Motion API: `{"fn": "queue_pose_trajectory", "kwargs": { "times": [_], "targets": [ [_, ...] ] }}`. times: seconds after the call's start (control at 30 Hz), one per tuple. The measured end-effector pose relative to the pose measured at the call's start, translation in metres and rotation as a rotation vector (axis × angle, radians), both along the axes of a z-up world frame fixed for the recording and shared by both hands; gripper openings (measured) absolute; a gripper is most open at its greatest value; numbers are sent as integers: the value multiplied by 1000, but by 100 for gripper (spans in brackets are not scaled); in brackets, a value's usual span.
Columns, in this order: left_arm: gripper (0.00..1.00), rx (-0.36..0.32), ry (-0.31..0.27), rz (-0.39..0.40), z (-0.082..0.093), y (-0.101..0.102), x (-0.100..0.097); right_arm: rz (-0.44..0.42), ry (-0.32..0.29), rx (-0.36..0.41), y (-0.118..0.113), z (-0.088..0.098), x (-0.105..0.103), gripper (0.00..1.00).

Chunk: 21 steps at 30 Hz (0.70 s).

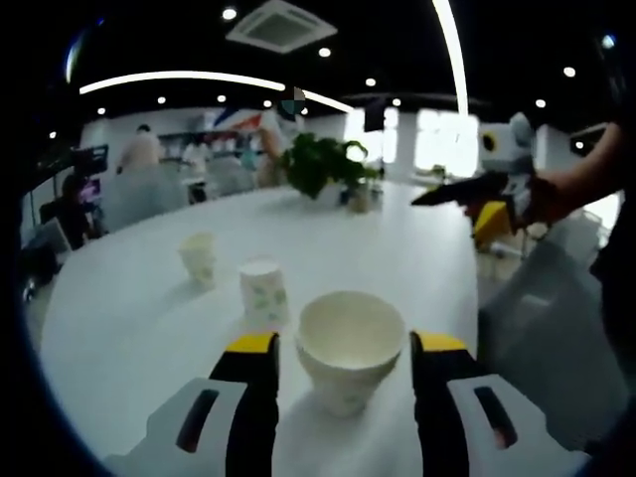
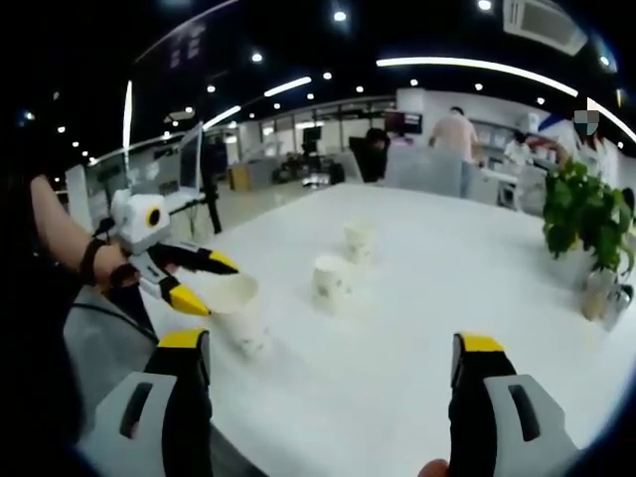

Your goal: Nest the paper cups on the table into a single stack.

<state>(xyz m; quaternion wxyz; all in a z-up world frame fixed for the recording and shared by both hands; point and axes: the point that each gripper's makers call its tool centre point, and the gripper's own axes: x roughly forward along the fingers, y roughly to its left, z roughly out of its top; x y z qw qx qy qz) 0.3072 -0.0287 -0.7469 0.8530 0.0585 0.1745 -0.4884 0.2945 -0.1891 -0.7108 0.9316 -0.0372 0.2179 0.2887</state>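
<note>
The left tool (image 1: pixel 343 350) has its two yellow-tipped jaws spread on either side of the nearest paper cup (image 1: pixel 349 348). The cup stands upright on the white worktop (image 1: pixel 129 318), mouth up, between the jaws. Whether the jaws touch its wall cannot be told from the left gripper view. In the right gripper view the same tool (image 2: pixel 204 280) reaches in from the left, its jaws flanking the rim of that cup (image 2: pixel 238 310) near the worktop's edge.

Just beyond the left tool's tips a second cup (image 1: pixel 263 290) stands upright with a faint green print. A third cup (image 1: pixel 200 258) stands further off and to the left, apart from the second.

The right tool (image 2: pixel 333 350) is wide open and holds nothing, its jaws over bare worktop (image 2: pixel 397 397). From it, the second cup (image 2: pixel 330 281) is ahead and the third (image 2: pixel 360 239) beyond that. In the left gripper view this tool (image 1: pixel 452 191) is held up well off to the right.

A potted plant (image 1: pixel 323 164) stands at the far side of the worktop.
</note>
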Motion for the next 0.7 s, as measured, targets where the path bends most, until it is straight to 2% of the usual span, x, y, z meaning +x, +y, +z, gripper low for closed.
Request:
{"fn": "queue_pose_trajectory", "kwargs": {
  "times": [0.5, 0.7],
  "targets": [
    [57, -4, -30, 29, 17, 18, -5, 11, -9, 3, 4, 5, -2, 99],
    [61, -12, -42, 77, 26, 34, -1, 15, -4, -1, 2, 3, -3, 100]
  ]
}}
